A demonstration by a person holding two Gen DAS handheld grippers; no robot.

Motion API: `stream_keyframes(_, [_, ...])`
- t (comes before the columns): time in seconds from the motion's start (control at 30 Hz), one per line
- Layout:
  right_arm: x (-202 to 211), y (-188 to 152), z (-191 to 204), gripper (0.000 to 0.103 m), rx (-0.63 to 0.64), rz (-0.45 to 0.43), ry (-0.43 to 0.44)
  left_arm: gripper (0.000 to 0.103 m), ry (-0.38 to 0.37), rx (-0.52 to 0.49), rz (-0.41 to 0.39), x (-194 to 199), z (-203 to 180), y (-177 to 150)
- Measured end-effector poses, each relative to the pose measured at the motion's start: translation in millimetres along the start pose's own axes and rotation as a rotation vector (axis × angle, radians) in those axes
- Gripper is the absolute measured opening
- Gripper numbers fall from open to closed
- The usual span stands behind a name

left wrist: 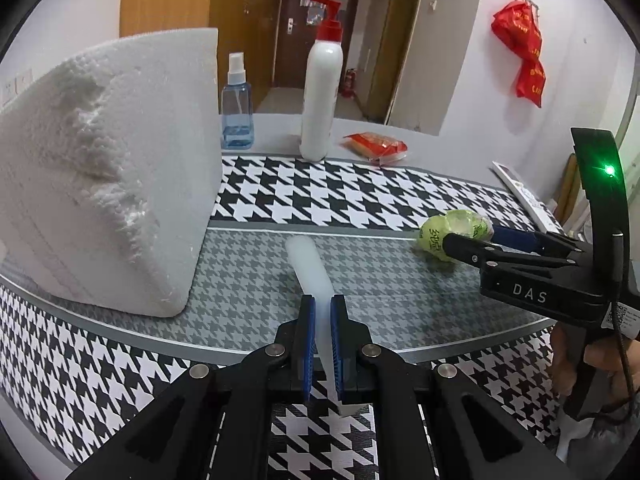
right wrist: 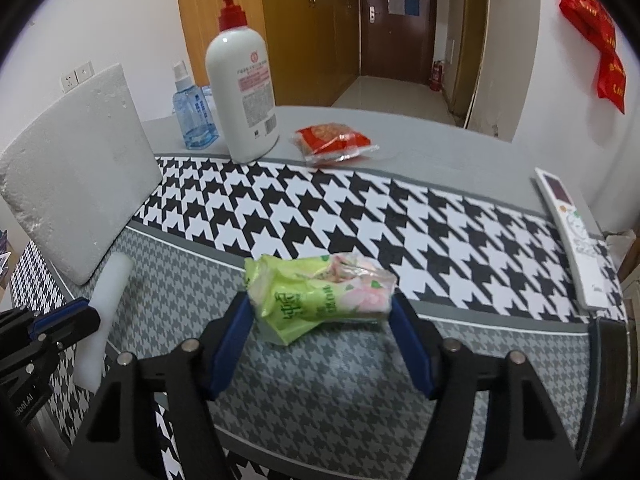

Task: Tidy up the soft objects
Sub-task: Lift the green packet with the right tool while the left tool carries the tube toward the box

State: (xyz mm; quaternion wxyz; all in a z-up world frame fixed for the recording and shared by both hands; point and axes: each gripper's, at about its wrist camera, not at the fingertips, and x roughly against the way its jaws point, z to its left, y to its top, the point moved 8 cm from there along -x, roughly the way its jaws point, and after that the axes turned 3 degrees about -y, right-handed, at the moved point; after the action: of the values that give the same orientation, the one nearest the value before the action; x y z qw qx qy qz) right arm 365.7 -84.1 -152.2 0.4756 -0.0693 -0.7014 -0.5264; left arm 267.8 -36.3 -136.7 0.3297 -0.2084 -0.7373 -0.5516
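The left gripper (left wrist: 323, 312) is pinched tight on a white foam stick (left wrist: 308, 264), whose long axis runs away from the jaws toward 12 o'clock, slightly left, its far end resting over the grey houndstooth mat (left wrist: 240, 280). The right gripper (right wrist: 320, 312) straddles the green tissue pack (right wrist: 320, 294), its blue pads at or very near the pack's two ends; a firm squeeze is not evident. The pack lies on the mat with its long axis across the right wrist view, 9 to 3 o'clock. The big foam block (left wrist: 100, 168) stands at 10 o'clock. The task looks mid-way: two soft things are in hand or nearly so, none yet visibly grouped.
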Motion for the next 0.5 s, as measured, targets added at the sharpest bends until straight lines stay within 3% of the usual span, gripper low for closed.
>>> stream_keyframes(0.5, [56.4, 7.1, 17.5, 0.074, 0.010, -0.122, -0.011, 0.008, -0.006, -0.053, -0.067, 27.8, 4.7, 11.7])
